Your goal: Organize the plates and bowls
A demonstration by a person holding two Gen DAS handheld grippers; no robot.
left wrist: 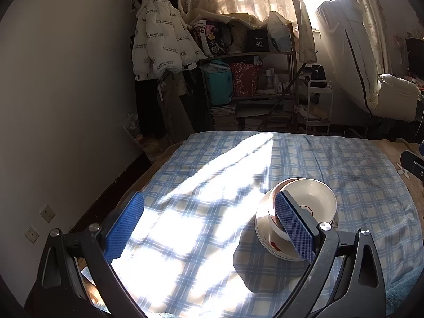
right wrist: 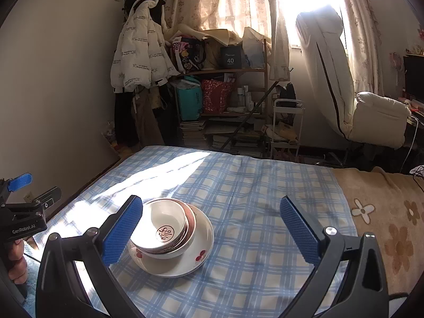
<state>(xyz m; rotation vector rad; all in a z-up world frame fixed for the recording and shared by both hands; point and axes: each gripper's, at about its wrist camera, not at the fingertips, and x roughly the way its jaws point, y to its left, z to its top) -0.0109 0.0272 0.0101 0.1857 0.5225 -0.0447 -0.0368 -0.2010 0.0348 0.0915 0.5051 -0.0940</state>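
Setting: a bed (right wrist: 265,185) covered by a blue checked sheet, a bright band of sun running across its left half.
Dishes: bowls (right wrist: 164,228) nest one inside another, probably three though the rims overlap, on a white plate (right wrist: 196,254) with red fruit prints. The stack sits on the sheet toward the near left in the right wrist view.
Why stacked so: widest piece at the bottom, smaller ones inside, which looks like a compact, steady pile; the sorting seems largely done.
Left gripper (left wrist: 212,233): jaws wide apart, holding nothing; the stack lies just behind its right finger.
Right gripper (right wrist: 209,233): spread open and empty, with the stack just beside its left finger.
Edges: the bed's left edge falls away to the wall (right wrist: 66,92) beside it.
Open room: bare sheet ahead and to the right of the stack, then a brown flowered blanket (right wrist: 384,225).
Risk: the soft bedding may let the pile tilt if pushed.
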